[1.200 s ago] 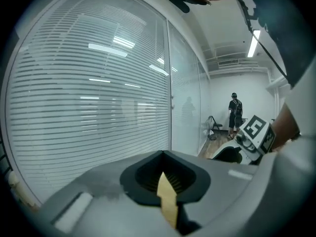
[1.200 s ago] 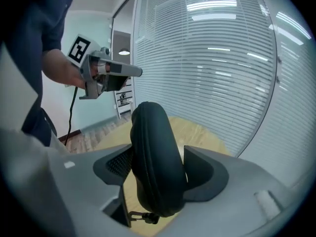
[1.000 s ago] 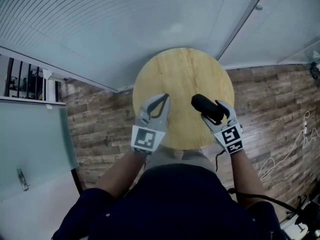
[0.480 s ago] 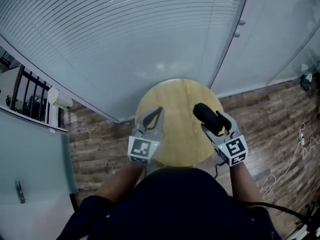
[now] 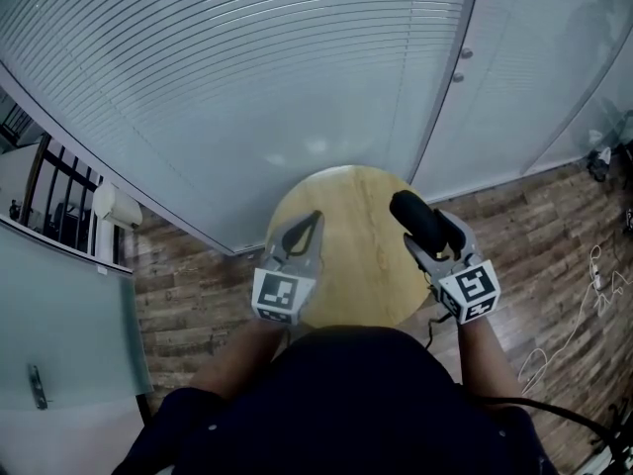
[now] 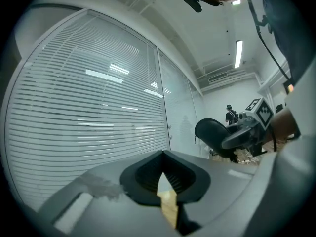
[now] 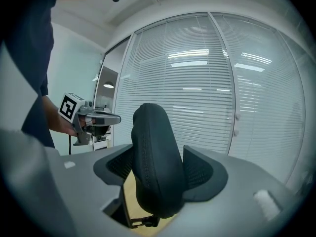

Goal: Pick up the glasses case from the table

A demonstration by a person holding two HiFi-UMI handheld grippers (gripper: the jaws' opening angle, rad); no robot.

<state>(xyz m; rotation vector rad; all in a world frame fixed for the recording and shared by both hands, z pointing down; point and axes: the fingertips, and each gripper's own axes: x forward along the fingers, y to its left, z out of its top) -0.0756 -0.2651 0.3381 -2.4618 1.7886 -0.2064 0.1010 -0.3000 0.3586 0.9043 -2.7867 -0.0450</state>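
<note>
The black glasses case [image 5: 418, 221] is held up off the round wooden table [image 5: 346, 265], clamped across its middle by my right gripper [image 5: 432, 234]. In the right gripper view the case [image 7: 155, 162] stands nearly upright between the two pads, with my right gripper [image 7: 159, 158] shut on it and a strip of table showing below. My left gripper [image 5: 315, 216] hovers over the table's left half with its fingertips together and nothing in them. In the left gripper view my left gripper [image 6: 164, 154] is shut, and the case [image 6: 213, 134] shows to the right.
A glass wall with slatted blinds [image 5: 247, 77] stands behind the table, with a door [image 5: 514, 77] to its right. Wood-plank floor [image 5: 554, 255] surrounds the table, with cables [image 5: 584, 305] at the right. A pale cabinet [image 5: 59, 315] is at the left.
Both grippers have risen and the case has come up off the table in the right one. The table looks smaller and farther below. The left gripper stays shut and empty.
</note>
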